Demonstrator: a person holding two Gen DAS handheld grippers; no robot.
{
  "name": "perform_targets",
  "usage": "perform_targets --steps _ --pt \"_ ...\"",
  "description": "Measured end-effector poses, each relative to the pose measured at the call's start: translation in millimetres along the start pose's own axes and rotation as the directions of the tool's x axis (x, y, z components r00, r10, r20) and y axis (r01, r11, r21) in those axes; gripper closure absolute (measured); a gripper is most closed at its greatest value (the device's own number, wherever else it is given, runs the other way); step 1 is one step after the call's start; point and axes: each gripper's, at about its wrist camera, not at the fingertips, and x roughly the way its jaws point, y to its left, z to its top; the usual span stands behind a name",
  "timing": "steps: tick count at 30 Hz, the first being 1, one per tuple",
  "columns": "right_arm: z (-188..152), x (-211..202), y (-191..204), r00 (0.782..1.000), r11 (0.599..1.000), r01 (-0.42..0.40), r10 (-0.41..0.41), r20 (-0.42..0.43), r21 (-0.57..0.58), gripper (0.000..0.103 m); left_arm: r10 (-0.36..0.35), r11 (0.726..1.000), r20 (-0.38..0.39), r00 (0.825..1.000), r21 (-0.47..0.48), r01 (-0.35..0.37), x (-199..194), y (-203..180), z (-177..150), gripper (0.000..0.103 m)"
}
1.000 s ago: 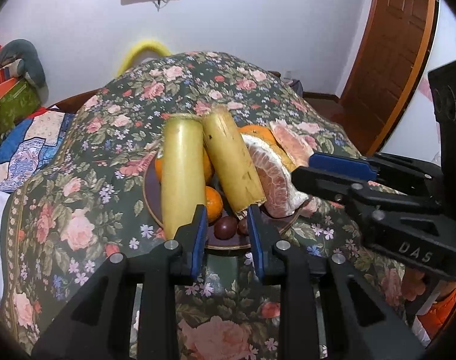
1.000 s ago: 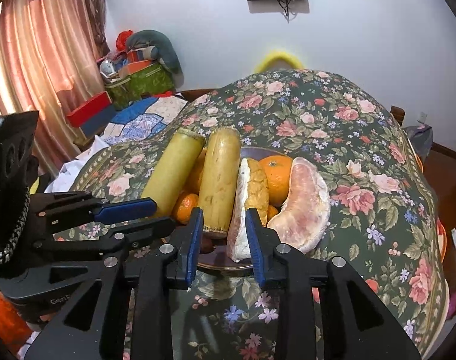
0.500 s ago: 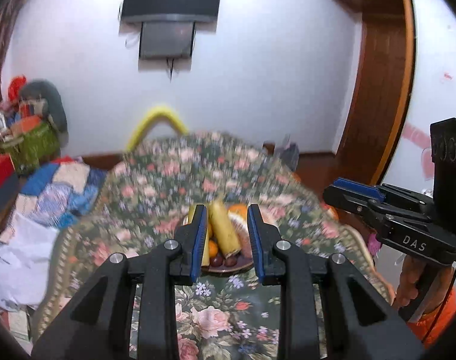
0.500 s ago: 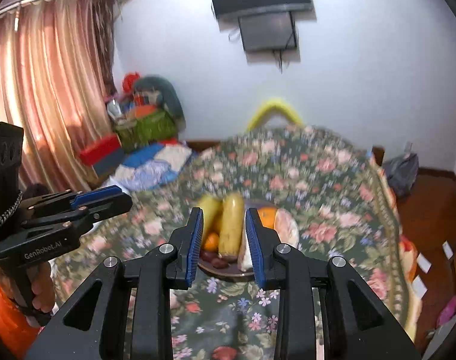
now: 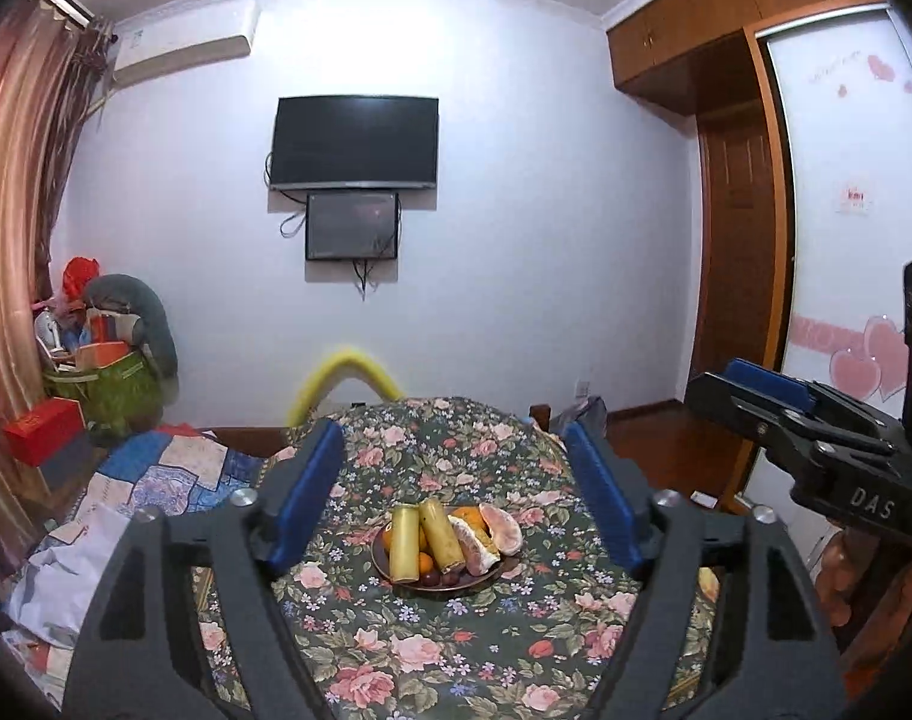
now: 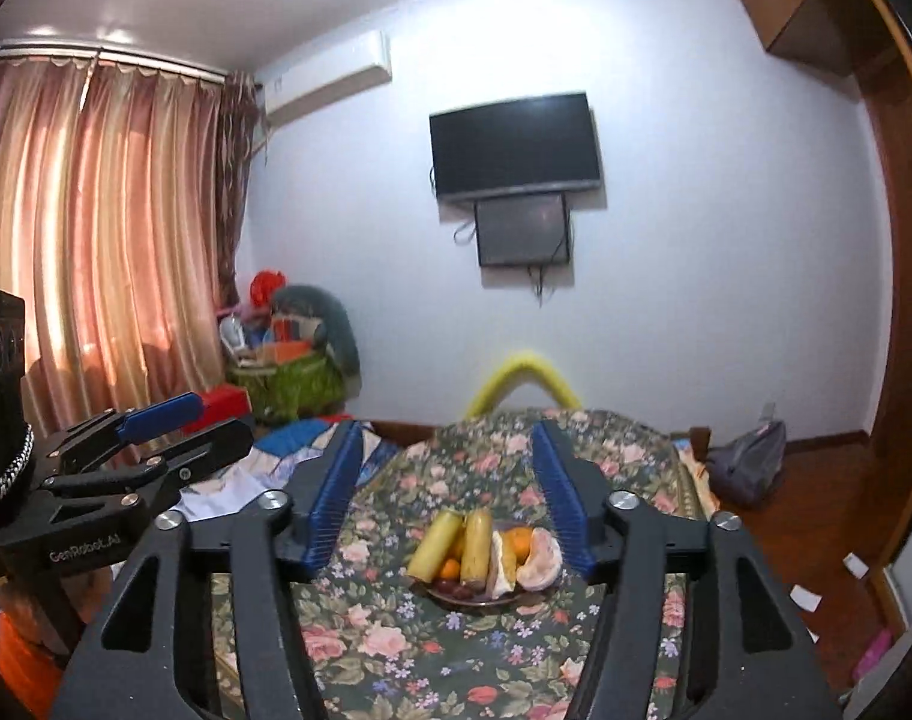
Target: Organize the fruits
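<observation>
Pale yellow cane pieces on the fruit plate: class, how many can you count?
2. The left cane piece and the right cane piece lean side by side on the plate's left half. More could hide beneath.

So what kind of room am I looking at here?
Most likely a bedroom in a home: a wall-mounted TV, pink curtains on the window, a wooden wardrobe, and a plate of fruit on a floral tablecloth.

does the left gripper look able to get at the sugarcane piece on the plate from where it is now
Probably yes. The left gripper has its jaws wide open and empty, lined up with the plate, and nothing stands between. The left sugarcane piece lies on top of the pile, though the gripper is well back from it.
</observation>
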Motion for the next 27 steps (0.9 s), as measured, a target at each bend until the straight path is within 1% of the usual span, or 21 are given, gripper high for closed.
perform_targets --steps 1,3,5,9,10,12,16,27 --pt "-1 -1 2 1.0 1.0 0.007 -0.007 0.009 -0.004 0.038 0.003 1.0 0.009 1.0 -0.004 -0.003 -5 0 0 0.018" --pt "-2 -2 5 0.999 0.999 0.033 -0.033 0.028 -0.009 0.031 0.008 1.0 0.019 1.0 -0.006 -0.008 -10 1 1 0.016" --pt "-4 -5 6 0.998 0.999 0.05 -0.05 0.04 -0.01 0.019 0.013 1.0 0.025 1.0 -0.006 -0.013 -14 0 0 0.013" --pt "-8 -5 5 0.996 0.997 0.078 -0.078 0.051 -0.001 0.012 0.018 1.0 0.032 0.999 -0.009 -0.018 -18 -2 -2 0.008" --pt "-9 -6 4 0.995 0.996 0.087 -0.087 0.056 0.005 0.007 0.02 1.0 0.034 0.999 -0.008 -0.02 -19 -3 -3 0.007" --pt "-12 -14 5 0.992 0.994 0.106 -0.107 0.062 0.01 0.003 0.021 1.0 0.037 0.999 -0.005 -0.021 -21 -4 -5 0.005" --pt "-11 -14 7 0.99 0.992 0.124 -0.124 0.068 0.003 0.0 0.033 0.999 0.039 0.999 0.009 -0.033 -22 -8 -8 0.001" --pt "-16 -24 4 0.989 0.991 0.136 -0.136 0.058 0.004 0.0 0.037 0.999 0.029 0.999 -0.017 -0.036 -23 -4 -10 0.0"
